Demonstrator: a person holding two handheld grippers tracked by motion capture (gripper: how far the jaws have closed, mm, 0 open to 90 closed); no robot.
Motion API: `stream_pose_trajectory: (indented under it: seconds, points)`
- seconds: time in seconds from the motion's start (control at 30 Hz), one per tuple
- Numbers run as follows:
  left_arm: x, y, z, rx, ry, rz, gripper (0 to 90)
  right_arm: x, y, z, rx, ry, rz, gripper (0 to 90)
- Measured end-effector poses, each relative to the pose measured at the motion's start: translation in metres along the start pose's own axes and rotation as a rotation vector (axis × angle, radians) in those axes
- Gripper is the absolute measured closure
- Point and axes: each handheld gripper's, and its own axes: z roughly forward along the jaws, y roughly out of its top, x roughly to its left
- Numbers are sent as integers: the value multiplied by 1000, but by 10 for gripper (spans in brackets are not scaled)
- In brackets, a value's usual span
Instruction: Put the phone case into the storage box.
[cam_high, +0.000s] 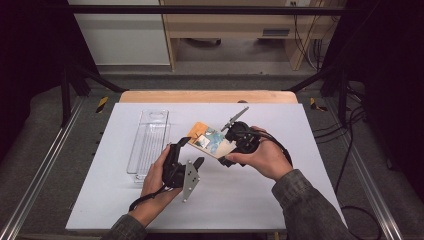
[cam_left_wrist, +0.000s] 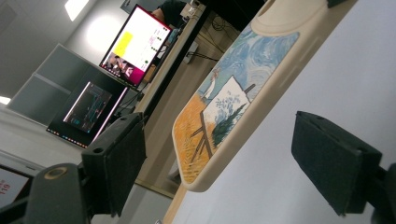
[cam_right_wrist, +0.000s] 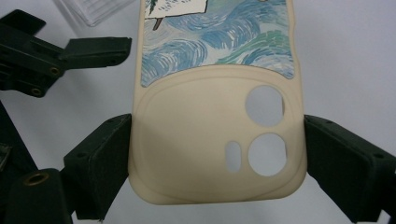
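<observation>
thing: cream soft phone case with painted blue-orange back (cam_right_wrist: 217, 116), lifted over white counter (cam_high: 280, 190) | right claw (cam_right_wrist: 217, 149) clamps its camera end | left claw (cam_left_wrist: 233, 158) wide around far end, not touching | done: picked up; left: handover or into clear plastic tray (cam_high: 150, 140)

The left tool (cam_left_wrist: 219, 158) has its two black jaws standing apart, with the end of a cream phone case (cam_left_wrist: 229, 107) reaching down between them, clear of both pads. The case is printed with blue swirls and an orange field. It hangs tilted above the white worktop (cam_left_wrist: 336, 74). Two lit monitors (cam_left_wrist: 135, 42) glow in the background
</observation>
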Motion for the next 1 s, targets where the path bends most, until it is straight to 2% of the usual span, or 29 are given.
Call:
stream_pose_trajectory:
  seconds: [0.4,0.63,0.77,1.0]
  points:
    - [-5,3,4,12,15,37,259,5,7,-1,-3,27,-11,122]
    - [-9,6,2,12,38,94,339,5,9,0,-1,36,-7,121]
    - [-11,8,1,10,44,113,371,5,10,0,-1,37,0,121]
    - [-10,7,0,14,53,123,453,6,10,3,10,40,3,120]
